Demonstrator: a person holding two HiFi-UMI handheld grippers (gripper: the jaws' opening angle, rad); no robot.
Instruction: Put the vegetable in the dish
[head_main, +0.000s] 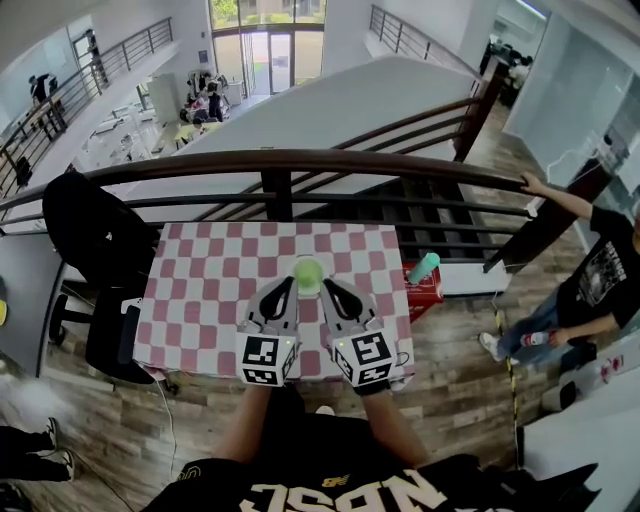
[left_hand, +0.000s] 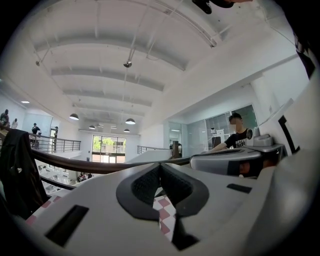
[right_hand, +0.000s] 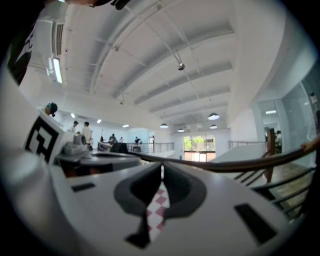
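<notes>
Left hand-held gripper (head_main: 287, 283), right hand-held gripper (head_main: 329, 285) shut, flanking dish (head_main: 308, 272) mid table (head_main: 200, 300)

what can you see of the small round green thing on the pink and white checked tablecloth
The small round green thing is pale green with a brighter middle; too small to tell dish from vegetable. It sits on the pink and white checked tablecloth, seen between the tips of the left gripper and right gripper. Both are shut and empty, so neither holds it; contact cannot be told.
</notes>
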